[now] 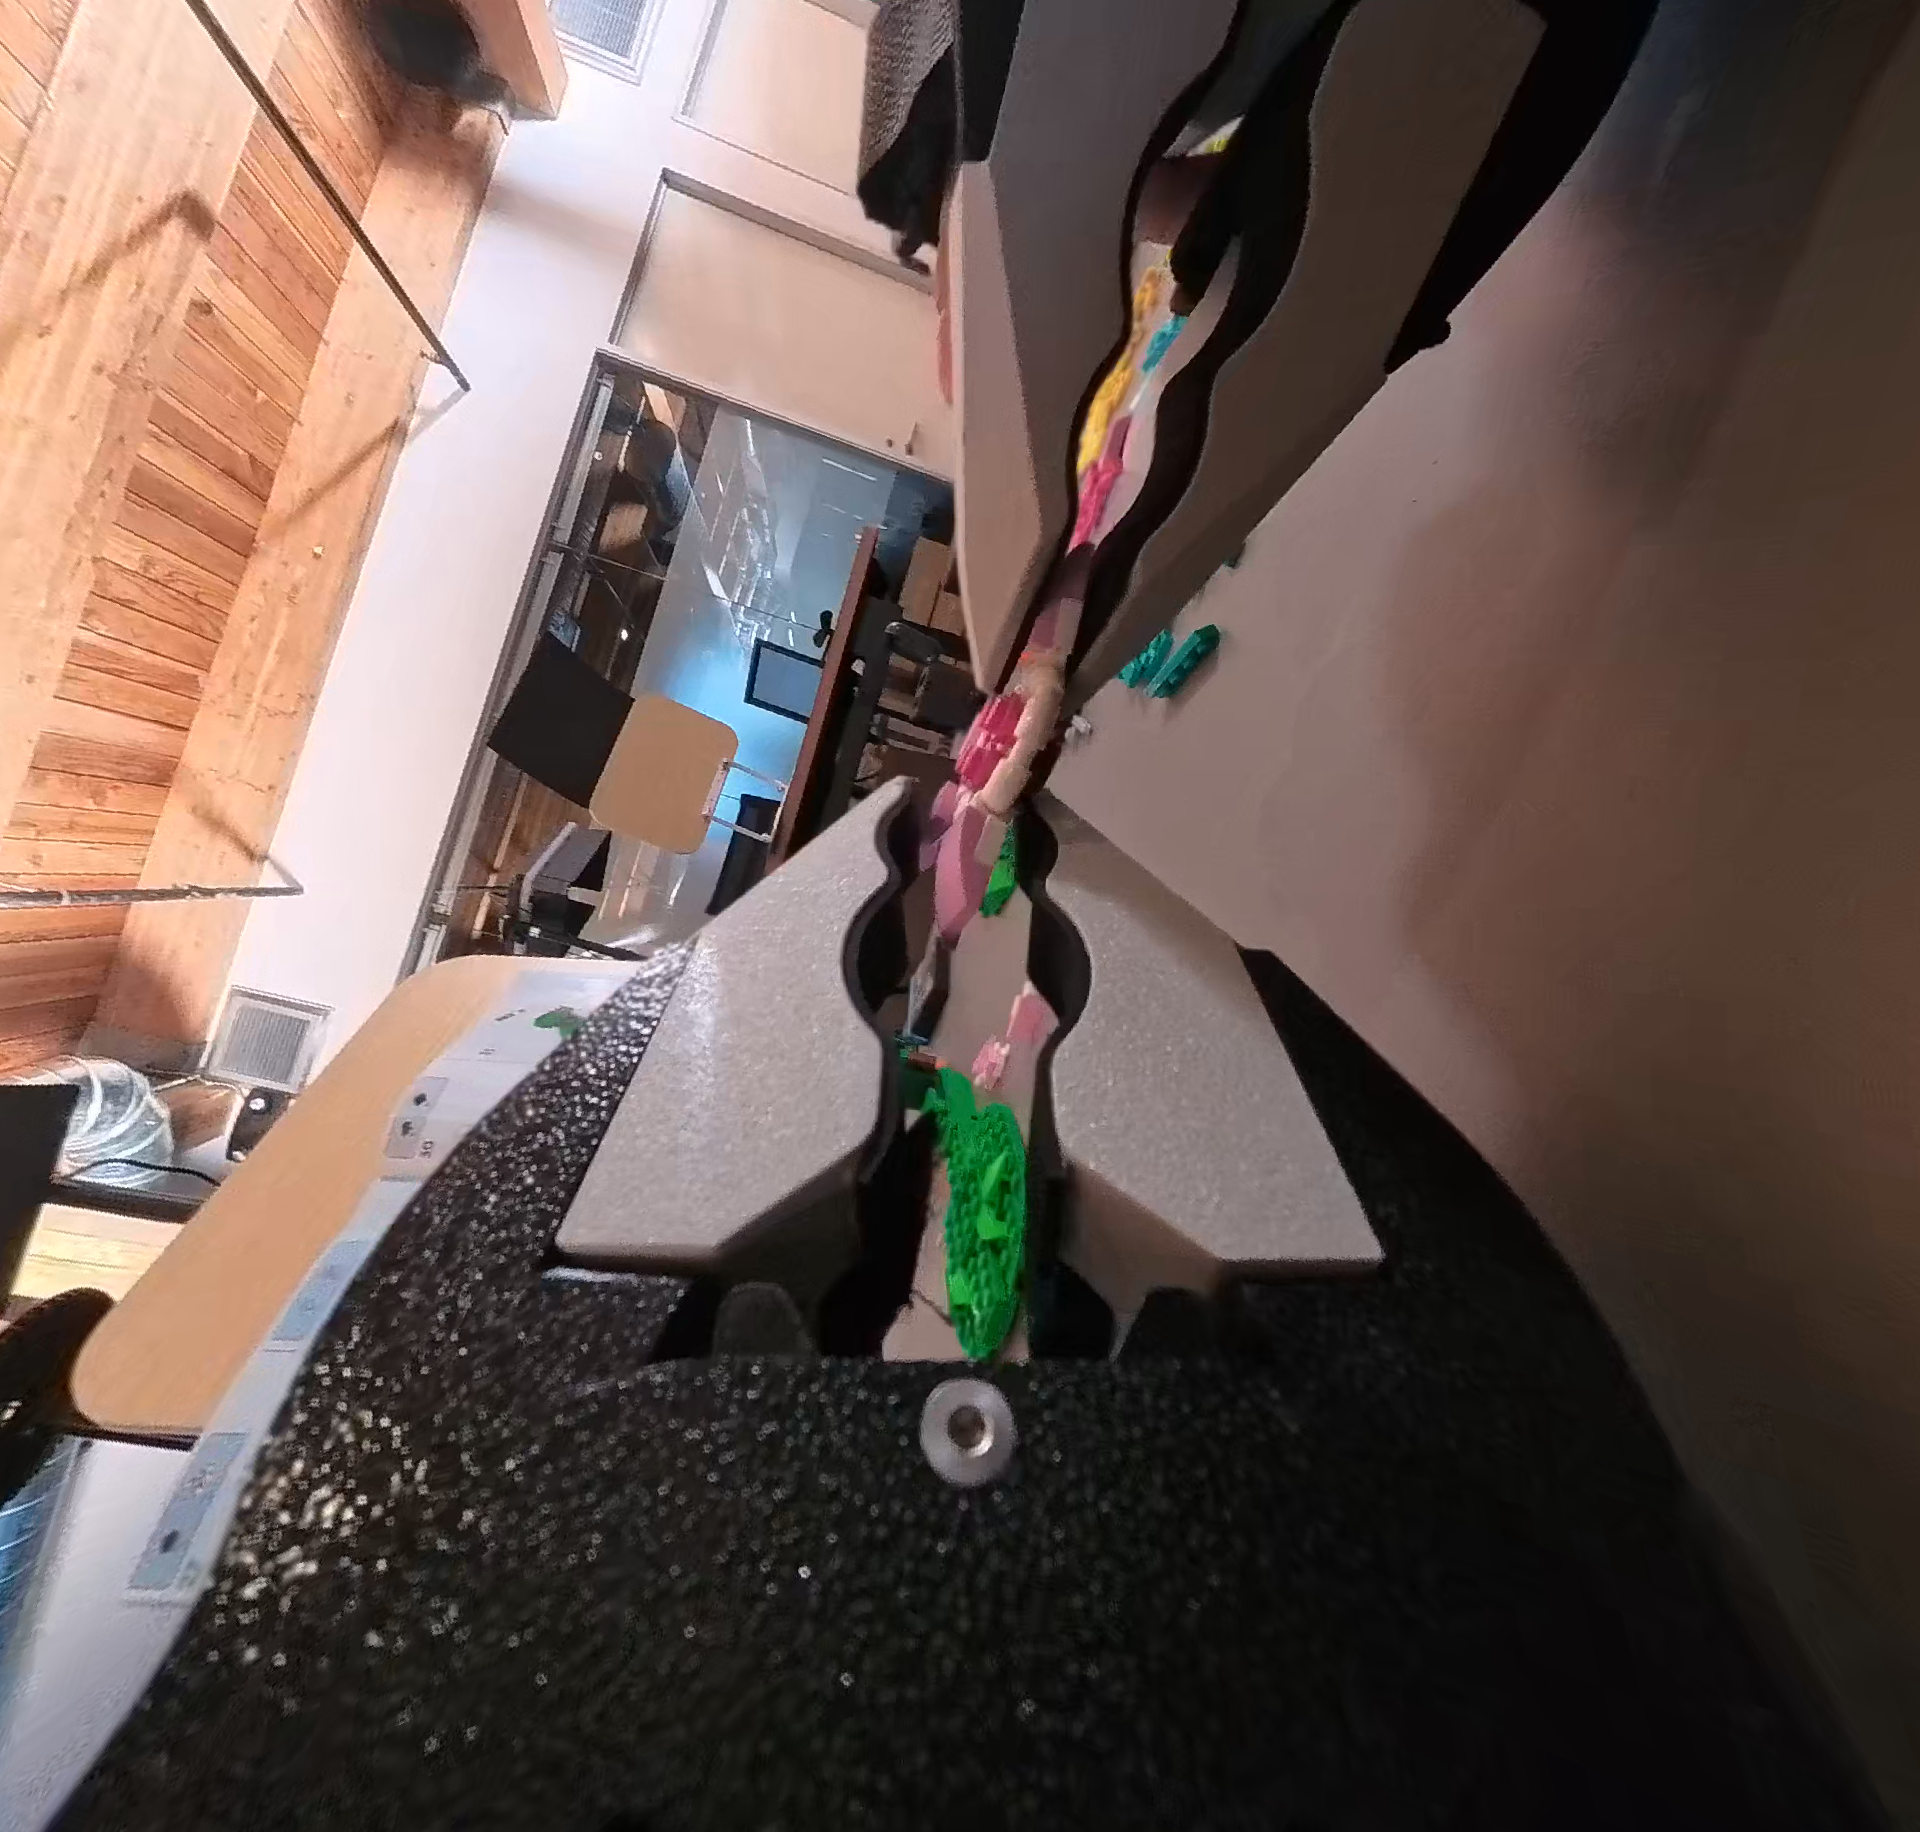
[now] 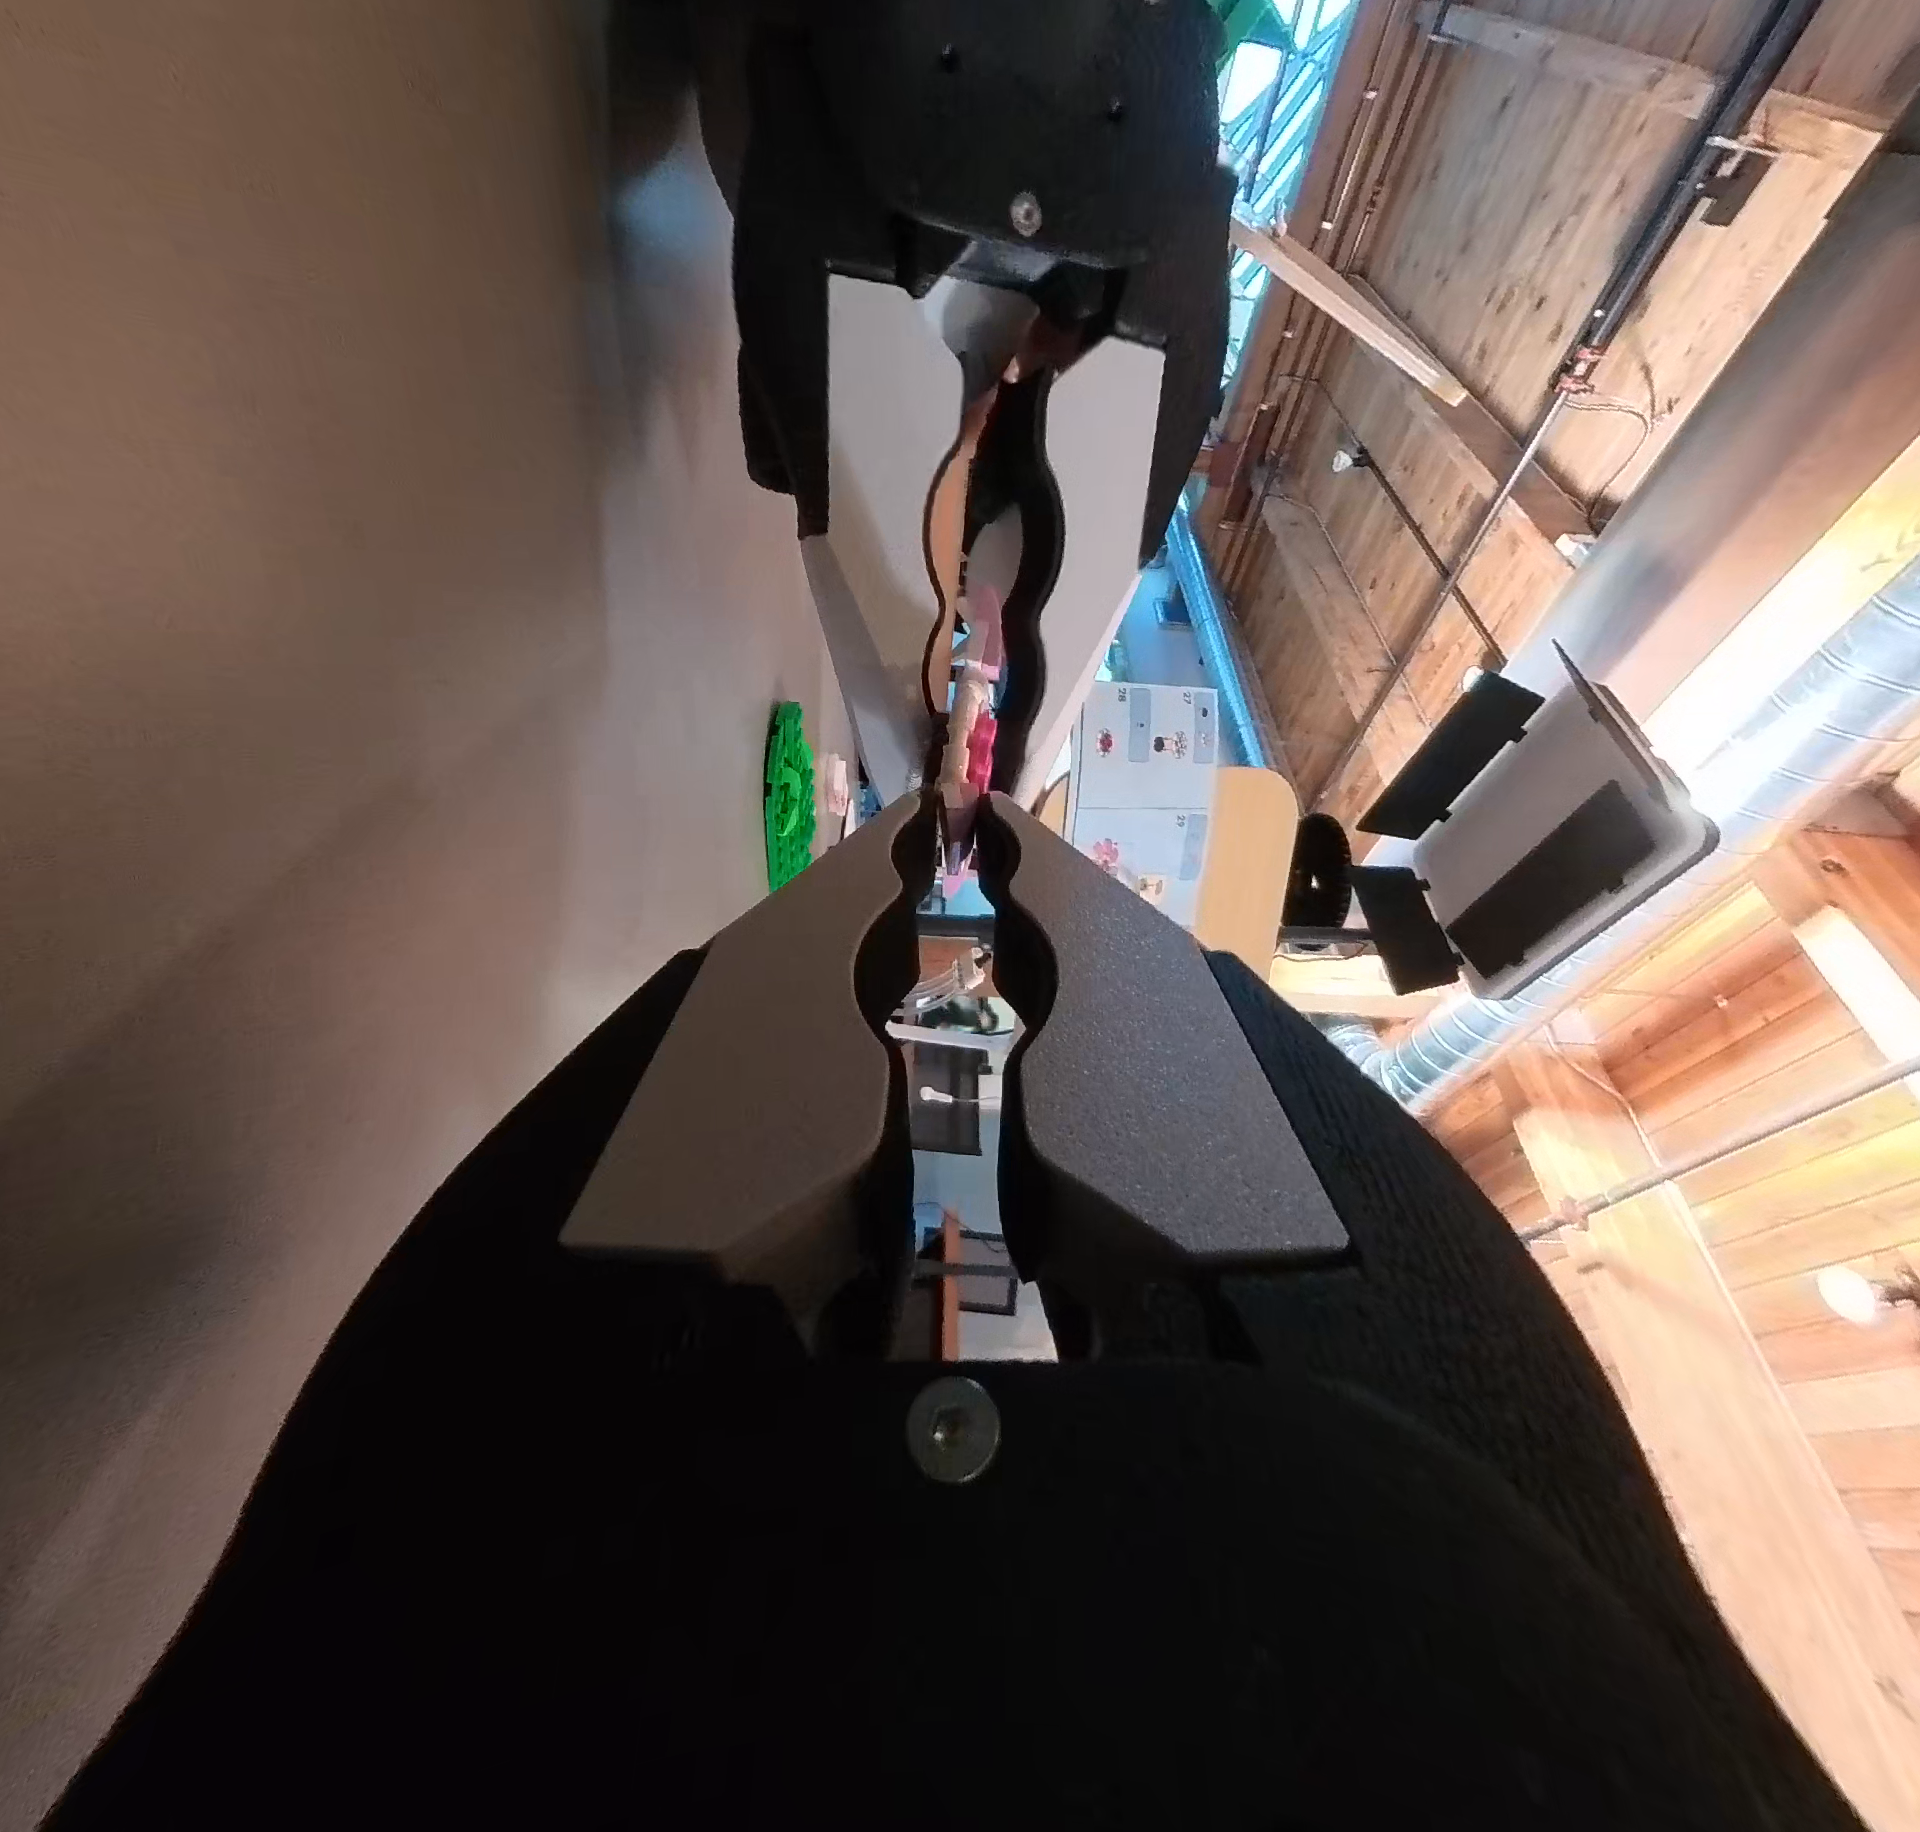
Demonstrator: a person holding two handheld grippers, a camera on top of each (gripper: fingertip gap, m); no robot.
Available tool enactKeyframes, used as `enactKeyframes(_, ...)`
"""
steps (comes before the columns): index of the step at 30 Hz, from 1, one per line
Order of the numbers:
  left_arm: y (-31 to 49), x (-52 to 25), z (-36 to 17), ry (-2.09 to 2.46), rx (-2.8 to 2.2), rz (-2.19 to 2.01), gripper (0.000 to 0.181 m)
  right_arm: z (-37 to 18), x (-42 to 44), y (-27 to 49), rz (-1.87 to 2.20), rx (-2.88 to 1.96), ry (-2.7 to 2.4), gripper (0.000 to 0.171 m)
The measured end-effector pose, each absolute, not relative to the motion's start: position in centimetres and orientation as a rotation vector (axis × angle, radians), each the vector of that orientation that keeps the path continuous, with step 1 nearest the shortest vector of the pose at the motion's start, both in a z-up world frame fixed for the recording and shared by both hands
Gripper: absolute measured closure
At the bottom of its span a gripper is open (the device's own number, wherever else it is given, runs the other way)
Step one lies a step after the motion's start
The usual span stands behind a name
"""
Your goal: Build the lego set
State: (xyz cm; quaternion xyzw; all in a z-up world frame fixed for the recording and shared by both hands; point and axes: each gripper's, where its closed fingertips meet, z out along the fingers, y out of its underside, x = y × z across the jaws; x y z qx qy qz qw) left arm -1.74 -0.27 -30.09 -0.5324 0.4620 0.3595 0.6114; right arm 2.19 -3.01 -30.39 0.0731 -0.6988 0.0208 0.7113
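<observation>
The two grippers face each other tip to tip above the table [image 1: 1558, 639]. Between them is a small lego assembly [image 1: 987, 743] of magenta, tan and light pink pieces; it also shows in the right wrist view [image 2: 982, 738]. My left gripper [image 1: 971, 800] is shut on one end of it, and the right wrist view shows its pads [image 2: 1029, 702] against the tan and magenta bricks. My right gripper [image 2: 954, 803] is shut on the thin pink plate [image 2: 958, 847] at the other end. In the left wrist view it [image 1: 1039, 683] comes in from above.
A round green baseplate [image 1: 987, 1221] lies on the table below the grippers, also in the right wrist view [image 2: 790, 806]. Light pink pieces [image 1: 1023, 1024], teal bricks [image 1: 1169, 660] and yellow and pink bricks [image 1: 1107, 400] lie loose. An instruction booklet [image 2: 1153, 795] lies on a wooden board.
</observation>
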Motion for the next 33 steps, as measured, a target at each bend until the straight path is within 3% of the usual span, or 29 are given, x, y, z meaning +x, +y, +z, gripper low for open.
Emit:
enactKeyframes(6,-0.5,-1.7,-29.6,1.044,-1.195,0.833,0.164,-30.1,2.2,-3.0,0.048,0.159,-1.533,0.167)
enactKeyframes(9,-0.6,-1.4,-29.2,1.025,-1.18,0.809,0.129,-29.9,2.1,-2.6,0.07,0.121,-1.535,0.166)
enactKeyframes(11,-0.8,-1.3,-28.9,1.018,-1.162,0.807,0.122,-29.7,2.2,-2.4,0.089,0.103,-1.533,0.166)
enactKeyframes(19,-1.6,0.2,-30.4,1.222,-1.034,0.96,0.159,-30.1,2.6,-3.1,0.187,0.118,-1.572,0.166)
enactKeyframes(33,-1.5,0.5,-30.6,1.223,-1.093,0.941,0.173,-30.3,2.6,-3.0,0.228,0.085,-1.591,0.162)
